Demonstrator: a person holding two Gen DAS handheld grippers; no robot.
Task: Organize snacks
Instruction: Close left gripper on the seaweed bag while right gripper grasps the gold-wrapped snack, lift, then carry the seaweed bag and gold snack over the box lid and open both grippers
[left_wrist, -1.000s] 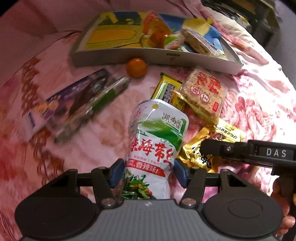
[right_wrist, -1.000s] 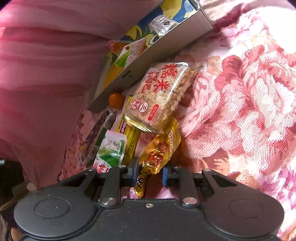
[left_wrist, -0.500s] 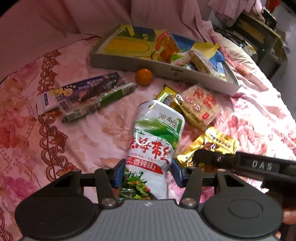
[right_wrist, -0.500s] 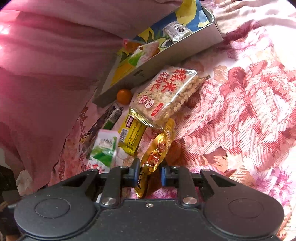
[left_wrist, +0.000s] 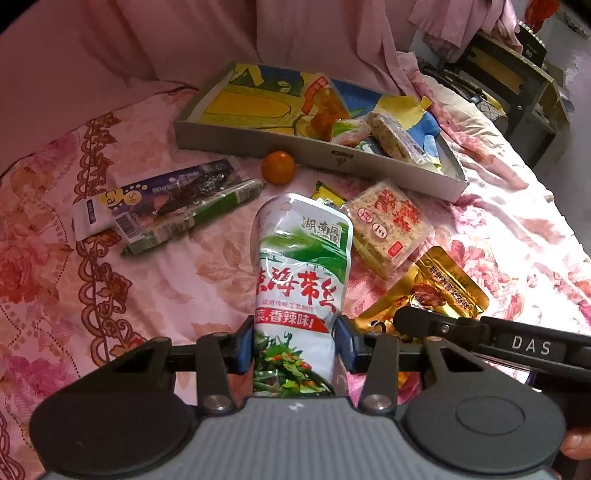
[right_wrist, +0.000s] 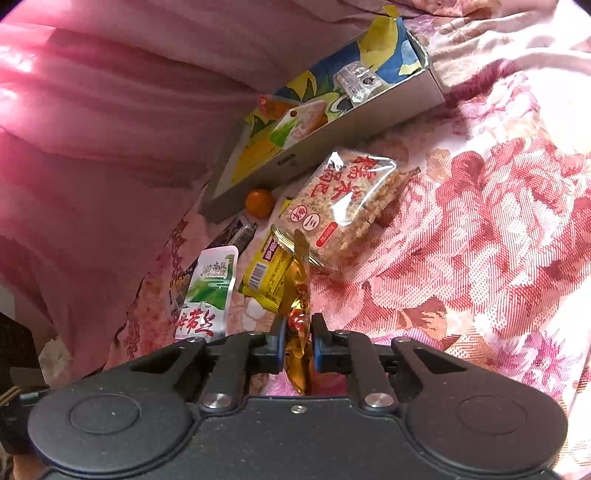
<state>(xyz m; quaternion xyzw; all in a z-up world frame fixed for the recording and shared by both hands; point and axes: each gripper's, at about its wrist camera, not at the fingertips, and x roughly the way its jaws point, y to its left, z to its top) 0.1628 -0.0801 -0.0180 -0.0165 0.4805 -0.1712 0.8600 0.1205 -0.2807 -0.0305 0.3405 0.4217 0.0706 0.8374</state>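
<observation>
**Snacks: one packet in each pair of tongs, box waiting at the top of the frame**

Snacks lie scattered on a flowered bed cover (left_wrist: 110, 258). In the left wrist view, going from the left: a dark purple packet (left_wrist: 166, 195) with a green wrapped stick (left_wrist: 192, 218) against it lies mid-left, a small orange (left_wrist: 277, 167) sits just in front of the box (left_wrist: 314, 155), which fills the upper middle and already holds a few packets. The white seaweed pouch (left_wrist: 303, 266) stands in the centre, its lower end gripped between the blue pads of the left tongs (left_wrist: 295, 341), closed on it. Right of it lies a rice cracker pack (left_wrist: 391, 225), then the gold pouch (left_wrist: 439, 284), lower right.

In the right wrist view the gold pouch (right_wrist: 299, 295) runs edge-on up from the right tongs (right_wrist: 298, 349), which are clamped on its lower end; a yellow bar (right_wrist: 266, 273) lies just to its left.

Both pouches look light, soft and glossy, so likely slippery and floppy; a hold on the flat sealed edge seems safest. The rice cracker pack is probably brittle and wants a gentle squeeze across its sides. The orange may roll.
</observation>
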